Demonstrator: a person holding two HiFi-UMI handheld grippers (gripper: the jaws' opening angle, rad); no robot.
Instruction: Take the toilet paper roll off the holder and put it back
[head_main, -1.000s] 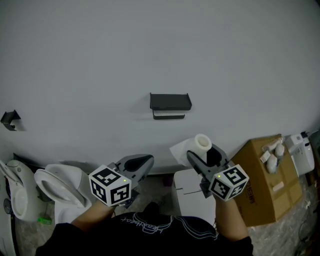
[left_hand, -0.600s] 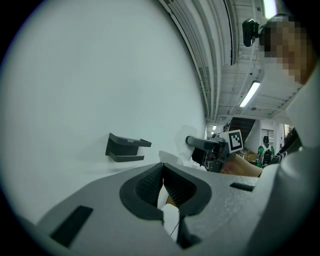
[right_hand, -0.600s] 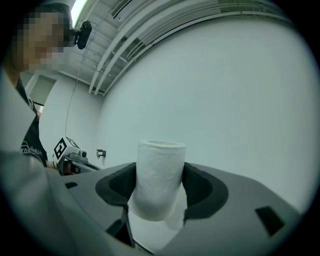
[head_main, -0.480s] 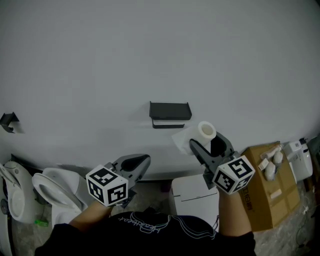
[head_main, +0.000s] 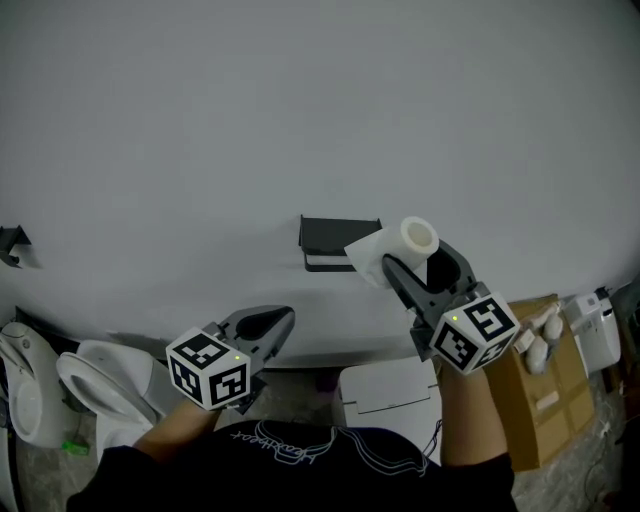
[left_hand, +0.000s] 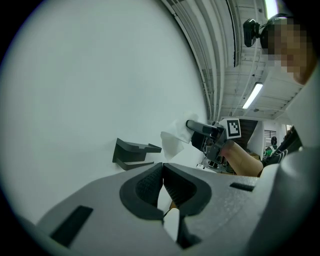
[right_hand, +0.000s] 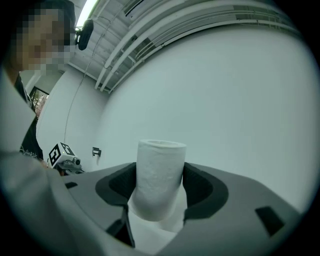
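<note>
- So, the toilet paper roll (head_main: 418, 238) is off the holder (head_main: 340, 228), and I reckon this is the put-it-back part.
- My right tool (head_main: 418, 262) is clamped on the roll, level at the wall, just right of the holder, with a loose sheet hanging toward it.
- Next I'd need to line the core up with the holder's bar.
- My left tool (head_main: 272, 322) is pinched closed and empty, lower down on the left.

My right gripper (right_hand: 160, 192): jaws clamped on the toilet paper roll (right_hand: 161, 167), one pad on each side. Roll stands upright, its top end above the jaws; a loose sheet hangs below. White wall (right_hand: 225, 100) behind. Far left, my left gripper (right_hand: 64, 156) with its marker cube, near a small dark wall fitting (right_hand: 96, 151).
</note>
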